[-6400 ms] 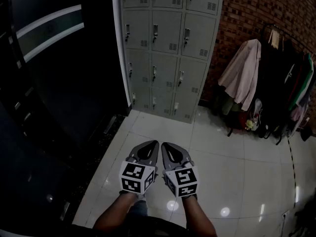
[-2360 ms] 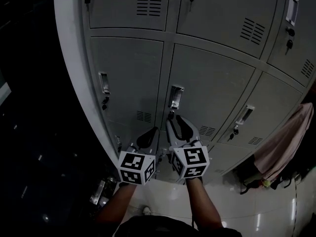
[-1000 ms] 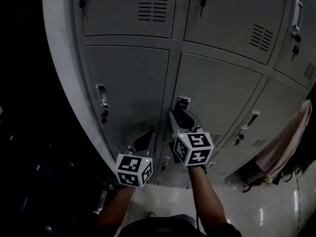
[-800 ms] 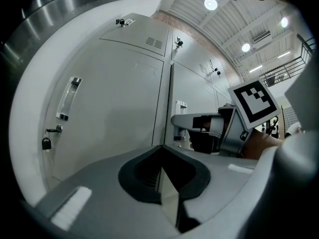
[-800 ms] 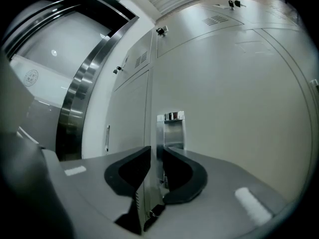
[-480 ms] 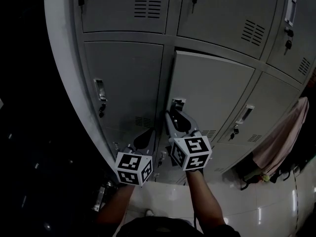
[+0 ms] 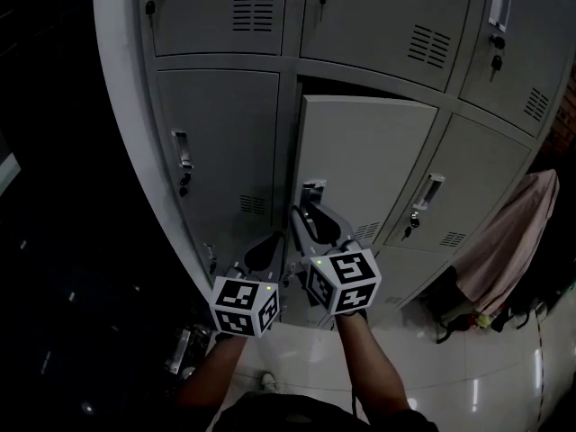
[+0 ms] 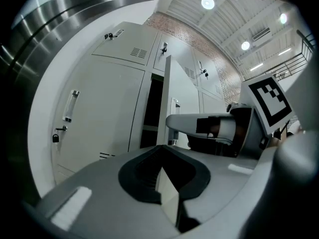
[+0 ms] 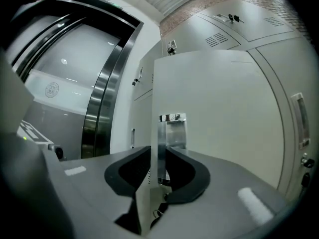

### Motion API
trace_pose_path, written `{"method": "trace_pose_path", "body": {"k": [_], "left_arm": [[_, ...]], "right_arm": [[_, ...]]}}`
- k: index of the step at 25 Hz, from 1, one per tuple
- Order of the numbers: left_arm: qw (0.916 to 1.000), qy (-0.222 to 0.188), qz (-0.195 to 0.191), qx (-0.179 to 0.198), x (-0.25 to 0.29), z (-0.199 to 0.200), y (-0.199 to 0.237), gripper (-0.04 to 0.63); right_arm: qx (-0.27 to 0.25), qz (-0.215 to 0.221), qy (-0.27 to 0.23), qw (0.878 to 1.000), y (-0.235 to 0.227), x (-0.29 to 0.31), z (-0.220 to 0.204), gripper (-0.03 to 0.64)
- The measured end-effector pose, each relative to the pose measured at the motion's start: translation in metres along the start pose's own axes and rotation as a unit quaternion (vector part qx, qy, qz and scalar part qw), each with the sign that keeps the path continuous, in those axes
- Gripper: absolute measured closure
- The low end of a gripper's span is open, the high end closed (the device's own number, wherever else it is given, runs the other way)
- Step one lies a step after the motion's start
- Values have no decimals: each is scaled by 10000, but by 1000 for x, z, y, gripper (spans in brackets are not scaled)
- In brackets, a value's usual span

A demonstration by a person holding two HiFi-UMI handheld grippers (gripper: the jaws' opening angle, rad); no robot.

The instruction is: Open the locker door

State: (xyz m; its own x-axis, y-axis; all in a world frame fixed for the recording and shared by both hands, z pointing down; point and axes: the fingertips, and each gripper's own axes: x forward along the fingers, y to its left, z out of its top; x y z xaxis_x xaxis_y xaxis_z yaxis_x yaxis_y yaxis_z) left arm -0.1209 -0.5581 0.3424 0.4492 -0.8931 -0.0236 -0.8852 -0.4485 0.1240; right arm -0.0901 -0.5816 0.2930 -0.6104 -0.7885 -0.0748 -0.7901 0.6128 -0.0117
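Note:
The grey locker door (image 7: 369, 160) in the middle column stands partly open, its left edge swung out from the frame with a dark gap behind. My right gripper (image 7: 304, 216) is shut on the door's chrome handle (image 7: 312, 192). In the right gripper view the jaws (image 9: 158, 156) pinch the handle (image 9: 172, 131) at the edge of the door (image 9: 224, 108). Just to the left and lower, my left gripper (image 7: 270, 246) hangs shut and holds nothing. The left gripper view has its jaws (image 8: 162, 151) pointing at the open door's edge (image 8: 167, 98) and the dark locker inside.
Shut locker doors surround the open one, among them the left neighbour (image 7: 220, 142) with a padlock (image 7: 184, 187). A dark glass wall (image 7: 54, 196) lies at the left. Coats (image 7: 513, 250) hang at the lower right above the tiled floor (image 7: 468, 385).
The right gripper shut on the handle and drew back toward me, so the door swung from shut to partly open. The left gripper stayed low beside it.

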Motion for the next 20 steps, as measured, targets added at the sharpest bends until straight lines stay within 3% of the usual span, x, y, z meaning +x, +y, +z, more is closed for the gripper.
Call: {"method": "trace_pose_path", "body": {"k": [8, 20], "left_arm": [[9997, -36, 257, 38, -43, -5, -37, 589], [9992, -39, 382, 114, -83, -13, -82, 589]], "right_arm": [[94, 191, -48, 9998, 8, -48, 3, 538], [-279, -124, -173, 9994, 8, -110, 7, 554]]}}
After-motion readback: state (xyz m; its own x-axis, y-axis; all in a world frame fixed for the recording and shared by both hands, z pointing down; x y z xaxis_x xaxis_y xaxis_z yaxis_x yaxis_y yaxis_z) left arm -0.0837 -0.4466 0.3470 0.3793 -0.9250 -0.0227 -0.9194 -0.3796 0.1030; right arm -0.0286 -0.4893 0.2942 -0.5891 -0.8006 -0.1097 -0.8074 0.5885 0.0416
